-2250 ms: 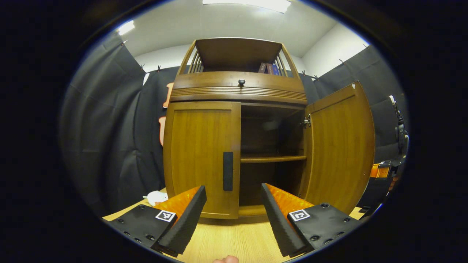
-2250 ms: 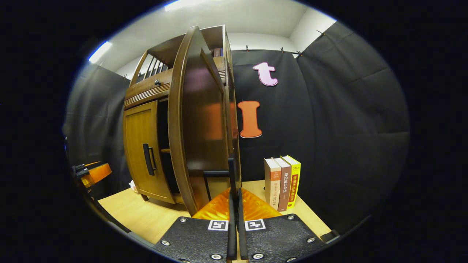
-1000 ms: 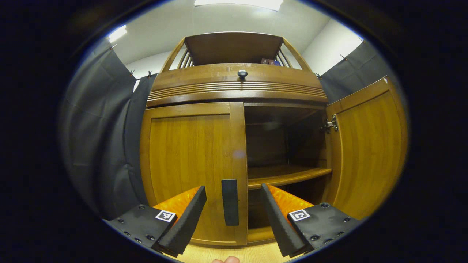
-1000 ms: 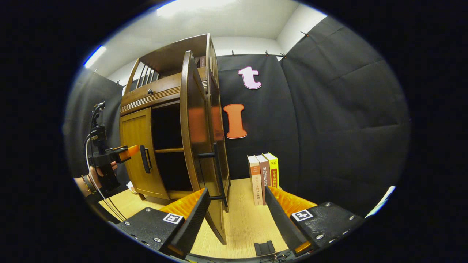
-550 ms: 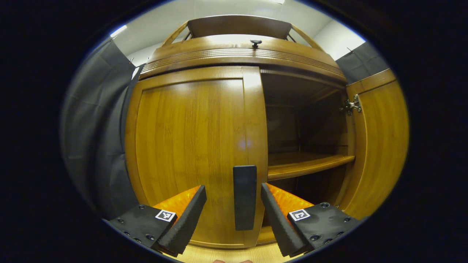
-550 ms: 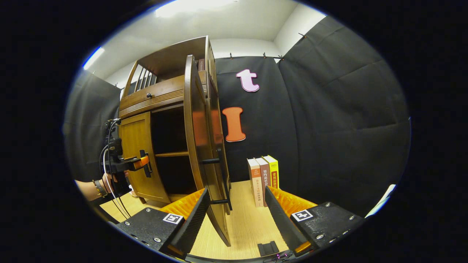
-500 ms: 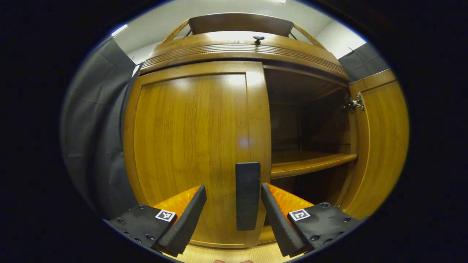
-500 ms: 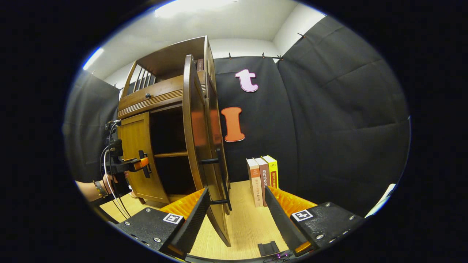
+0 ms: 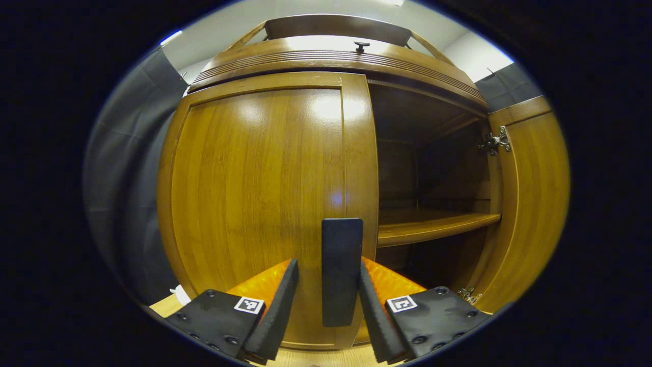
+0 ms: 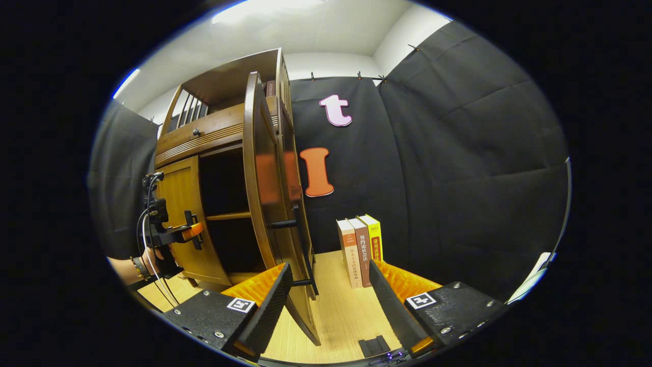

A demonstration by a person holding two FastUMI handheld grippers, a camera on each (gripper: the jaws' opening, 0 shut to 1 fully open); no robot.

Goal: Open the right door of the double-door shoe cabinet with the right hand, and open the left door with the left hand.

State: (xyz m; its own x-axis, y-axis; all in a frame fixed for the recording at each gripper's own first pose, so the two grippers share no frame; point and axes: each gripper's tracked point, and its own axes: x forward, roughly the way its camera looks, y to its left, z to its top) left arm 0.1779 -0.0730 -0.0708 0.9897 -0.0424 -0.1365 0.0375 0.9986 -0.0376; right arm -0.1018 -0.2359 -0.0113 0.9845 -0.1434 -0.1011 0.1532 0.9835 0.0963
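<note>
Left tool (image 9: 326,306) straddles closed left door's handle (image 9: 341,270), fingers not yet clamped.

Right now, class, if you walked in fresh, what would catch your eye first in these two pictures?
First, the wooden shoe cabinet: its left door is shut while the right door stands wide open, baring a shelf. Next, the left gripper straddling the left door's dark handle. In the right gripper view, three upright books stand beside the cabinet.

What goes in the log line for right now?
right door open | left door shut | left tool around handle | right tool open
</note>
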